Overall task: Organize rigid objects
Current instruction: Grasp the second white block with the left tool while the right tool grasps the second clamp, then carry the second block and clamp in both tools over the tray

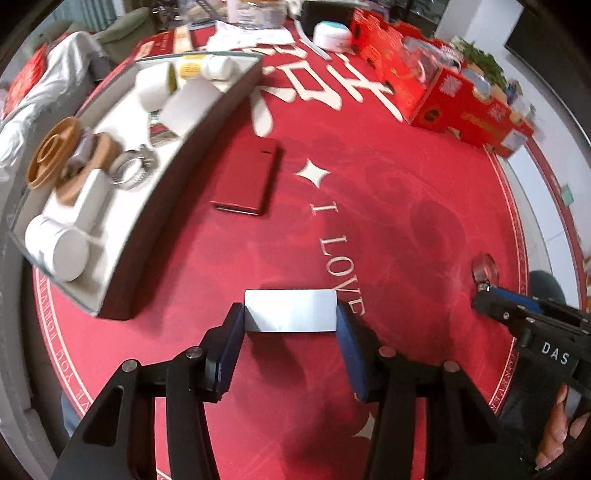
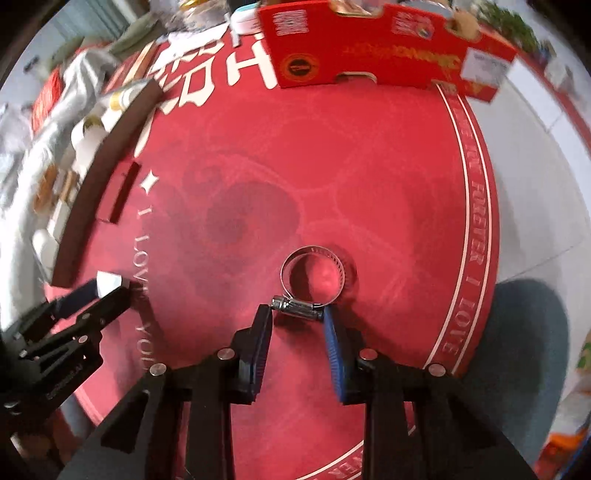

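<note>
Two grips we see: left gripper (image 1: pixel 291 314) jaws pinch a metal plate (image 1: pixel 291 309); right gripper (image 2: pixel 297 314) jaws pinch a hose clamp (image 2: pixel 312 280); beyond, a tray (image 1: pixel 192 147) holds white bottles (image 1: pixel 59 247).

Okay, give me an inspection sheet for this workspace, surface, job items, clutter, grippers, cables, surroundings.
Surface: round red tablecloth with white lettering.
Job's things: metal plate; hose clamp; flat red case lying loose; tray holding white bottles, tan discs and another clamp.
Clutter: red cartons, white jar and papers at the far edge.
Grippers: left gripper shut on the plate's two side edges; right gripper shut on the clamp's screw housing.
Cables: nothing seen.
Surroundings: pale floor, grey-blue seat, bundled cloth beside the table.
</note>
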A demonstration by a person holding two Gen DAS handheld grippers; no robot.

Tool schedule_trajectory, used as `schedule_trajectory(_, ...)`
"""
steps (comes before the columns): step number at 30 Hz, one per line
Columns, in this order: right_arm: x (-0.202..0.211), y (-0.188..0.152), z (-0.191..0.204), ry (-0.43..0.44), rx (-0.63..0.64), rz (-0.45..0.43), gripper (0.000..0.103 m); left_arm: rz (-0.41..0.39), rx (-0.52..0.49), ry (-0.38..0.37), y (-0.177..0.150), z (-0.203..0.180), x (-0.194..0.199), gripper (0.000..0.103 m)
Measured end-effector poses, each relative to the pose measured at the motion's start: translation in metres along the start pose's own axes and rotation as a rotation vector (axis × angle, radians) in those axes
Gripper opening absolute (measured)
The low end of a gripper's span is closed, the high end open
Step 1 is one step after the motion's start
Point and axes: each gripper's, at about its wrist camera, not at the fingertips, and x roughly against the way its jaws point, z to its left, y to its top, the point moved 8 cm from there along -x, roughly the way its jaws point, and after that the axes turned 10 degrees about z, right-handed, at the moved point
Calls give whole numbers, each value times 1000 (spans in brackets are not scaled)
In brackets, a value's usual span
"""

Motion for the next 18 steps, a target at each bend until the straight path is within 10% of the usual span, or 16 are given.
schedule_trajectory(11,28,-9,6,53,20,-84,30,-93,64,6,1,21,35,53)
schedule_trajectory(16,-1,-5,9,14,41,17,33,-61,81,-3,-3,23,24,53)
schedule_trajectory(18,8,3,11,3,51,-25,66,-62,79,-2,-4,22,24,53)
